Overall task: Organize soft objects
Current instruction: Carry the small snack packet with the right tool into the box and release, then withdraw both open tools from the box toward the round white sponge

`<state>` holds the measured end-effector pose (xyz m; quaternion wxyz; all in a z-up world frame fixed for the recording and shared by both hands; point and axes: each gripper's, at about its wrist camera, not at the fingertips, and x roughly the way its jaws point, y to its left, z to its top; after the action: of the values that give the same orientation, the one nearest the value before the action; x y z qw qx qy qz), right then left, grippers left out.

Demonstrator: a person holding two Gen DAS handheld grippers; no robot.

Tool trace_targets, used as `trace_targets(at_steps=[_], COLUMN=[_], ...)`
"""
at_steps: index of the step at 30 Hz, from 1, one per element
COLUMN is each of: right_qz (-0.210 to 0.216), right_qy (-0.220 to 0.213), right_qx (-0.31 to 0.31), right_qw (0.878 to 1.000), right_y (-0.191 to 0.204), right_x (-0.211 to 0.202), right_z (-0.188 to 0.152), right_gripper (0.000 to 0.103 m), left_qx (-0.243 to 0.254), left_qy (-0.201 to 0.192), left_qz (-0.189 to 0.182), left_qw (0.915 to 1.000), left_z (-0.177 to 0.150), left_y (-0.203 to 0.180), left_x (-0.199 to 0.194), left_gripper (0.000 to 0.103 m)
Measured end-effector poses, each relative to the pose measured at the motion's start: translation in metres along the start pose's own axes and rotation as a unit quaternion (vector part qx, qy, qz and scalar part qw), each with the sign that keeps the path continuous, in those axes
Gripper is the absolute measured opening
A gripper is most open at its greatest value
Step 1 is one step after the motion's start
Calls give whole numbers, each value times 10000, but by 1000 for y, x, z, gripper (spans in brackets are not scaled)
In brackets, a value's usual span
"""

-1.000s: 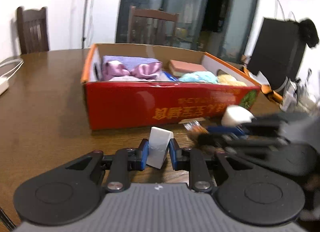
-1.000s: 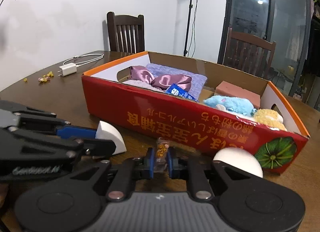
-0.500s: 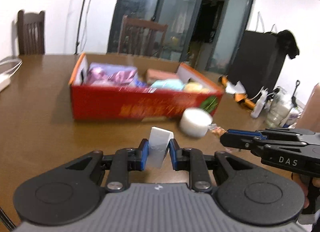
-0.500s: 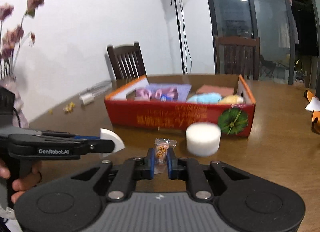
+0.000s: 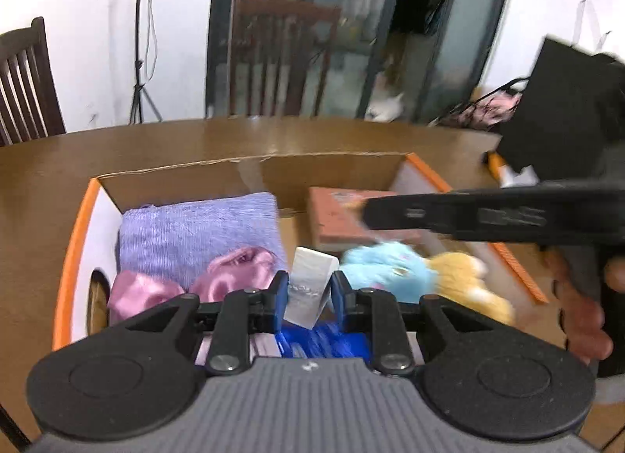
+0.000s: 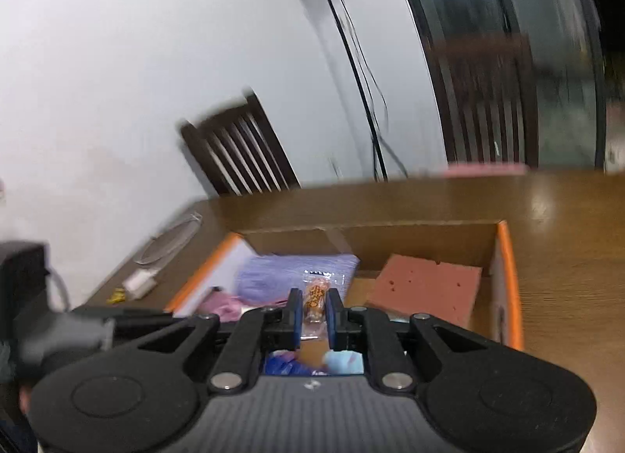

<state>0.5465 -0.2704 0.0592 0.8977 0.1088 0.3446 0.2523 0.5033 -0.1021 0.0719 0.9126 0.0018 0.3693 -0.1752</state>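
Over a cardboard box (image 5: 250, 170) on a brown wooden table (image 5: 117, 148) by white walls, the left gripper (image 5: 309, 293) pinches a white sponge wedge (image 5: 310, 283) and the right gripper (image 6: 313, 310) a wrapped snack (image 6: 314, 298).

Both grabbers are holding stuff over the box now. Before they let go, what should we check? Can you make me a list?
1. Left gripper holds the white sponge piece: ok, pads pinch it.
2. Right gripper holds the small snack packet: ok, clamped between the pads.
3. Left gripper is above the open cardboard box: ok, the purple cloth and blue plush lie below it.
4. Right gripper is above the box: ok, the box floor and pink sponge block lie beneath.
5. Free spot under each item: cannot tell, the grippers hide it.
6. Grippers clear of each other: ok in the left wrist view, a gap shows.
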Motion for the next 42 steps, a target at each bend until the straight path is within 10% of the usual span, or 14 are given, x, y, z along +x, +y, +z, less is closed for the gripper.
trace_targets(at_steps=[8, 19, 33, 42], right_qz=[-673, -797, -872, -1042], right_qy=[874, 1176, 19, -1051], right_qx=[-358, -190, -619, -1118], right_qw=[9933, 9897, 9943, 9826], right_y=[1, -2, 46, 69], right_x=[97, 74, -83, -171], right_z=[18, 2, 30, -46], right_gripper=[12, 26, 54, 67], left_qx=[124, -23, 103, -159], left_qy=[320, 396, -731, -1498], left_qz=[106, 39, 497, 578], left_qw=[9994, 9992, 9960, 9869], left_z=[4, 2, 16, -58], left_y=[8, 15, 10, -11], left_x=[35, 20, -127, -189], left_gripper=[31, 64, 84, 93])
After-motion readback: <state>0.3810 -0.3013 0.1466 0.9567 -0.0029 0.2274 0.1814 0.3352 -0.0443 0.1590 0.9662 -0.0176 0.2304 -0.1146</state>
